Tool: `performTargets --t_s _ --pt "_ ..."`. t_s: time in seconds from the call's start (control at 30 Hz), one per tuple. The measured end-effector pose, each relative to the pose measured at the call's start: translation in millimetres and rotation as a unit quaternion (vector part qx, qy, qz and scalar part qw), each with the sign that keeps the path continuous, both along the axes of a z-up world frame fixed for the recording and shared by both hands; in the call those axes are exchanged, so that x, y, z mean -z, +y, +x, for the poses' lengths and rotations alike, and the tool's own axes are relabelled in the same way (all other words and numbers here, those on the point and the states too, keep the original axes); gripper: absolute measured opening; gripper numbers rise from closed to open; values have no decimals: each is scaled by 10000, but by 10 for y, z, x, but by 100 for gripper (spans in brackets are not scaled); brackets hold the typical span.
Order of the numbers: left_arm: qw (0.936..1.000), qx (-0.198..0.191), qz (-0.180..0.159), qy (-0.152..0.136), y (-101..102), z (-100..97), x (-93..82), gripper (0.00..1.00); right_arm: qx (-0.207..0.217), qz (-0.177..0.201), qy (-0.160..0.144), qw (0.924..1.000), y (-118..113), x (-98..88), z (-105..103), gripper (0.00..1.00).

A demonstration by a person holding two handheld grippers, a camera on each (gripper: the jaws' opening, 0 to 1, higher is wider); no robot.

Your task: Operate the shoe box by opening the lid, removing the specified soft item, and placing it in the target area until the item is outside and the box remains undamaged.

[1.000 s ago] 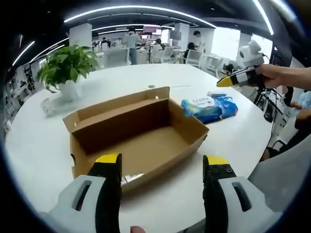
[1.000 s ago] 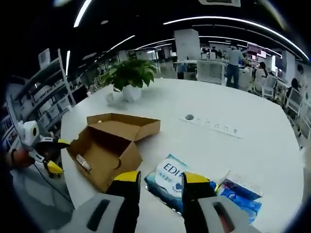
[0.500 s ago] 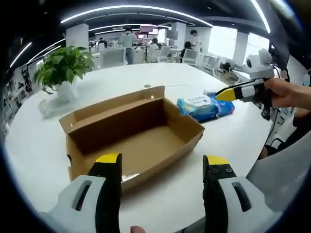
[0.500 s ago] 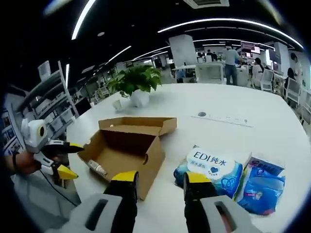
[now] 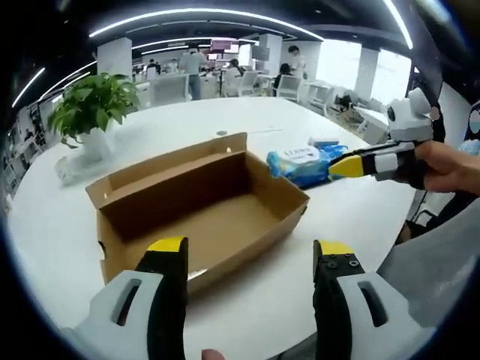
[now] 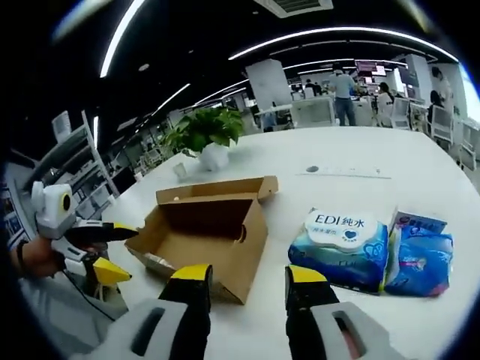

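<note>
Already open shoe box [image 5: 202,202], wipes pack [image 6: 341,240] outside

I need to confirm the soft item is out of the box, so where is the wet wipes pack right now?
The wet wipes pack lies on the white table, outside the open shoe box, between it and a smaller blue pack in the right gripper view.

Open box [image 5: 199,202] before spread tongs [image 5: 250,259]

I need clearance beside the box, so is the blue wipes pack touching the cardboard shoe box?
Apart. The right gripper view shows bare white table between the wipes pack and the shoe box.
</note>
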State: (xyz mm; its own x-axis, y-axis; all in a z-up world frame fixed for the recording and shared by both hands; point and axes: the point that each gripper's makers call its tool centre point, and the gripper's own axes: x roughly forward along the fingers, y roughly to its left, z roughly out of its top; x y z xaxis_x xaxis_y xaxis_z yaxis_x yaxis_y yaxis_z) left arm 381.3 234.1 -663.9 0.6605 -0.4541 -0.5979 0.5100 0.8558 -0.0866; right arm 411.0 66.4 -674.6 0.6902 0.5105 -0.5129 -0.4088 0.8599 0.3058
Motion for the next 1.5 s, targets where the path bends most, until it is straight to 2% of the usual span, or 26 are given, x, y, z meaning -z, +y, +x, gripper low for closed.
performTargets --t_s 0.3,0.5,0.83,1.07,1.17,1.33,1.47,1.5 --pt "10000 85 18 14 -43 -22 9 66 -104 132 77 9998 239 101 -176 38" --pt "10000 93 -17 27 -56 -23 15 66 -226 80 -26 9997 361 87 -256 40" --pt "9999 37 -140 19 -50 -4 -25 66 -255 4 -76 9996 397 97 -434 41" --pt "9997 -58 -90 220 -7 -51 90 65 -273 -40 -218 9994 429 3 -409 41" --pt "9996 -86 -147 213 1 -60 56 65 -324 -114 -265 9991 439 -25 -425 41" --pt "9997 -125 -80 208 141 -9 22 65 -427 -196 -358 9983 471 -66 -441 41" --pt "9997 -14 225 70 329 124 -54 65 -438 -198 -419 9980 460 -108 -442 41" --pt "9992 55 389 -2 395 177 -75 65 -435 -204 -433 9979 451 -116 -438 41"
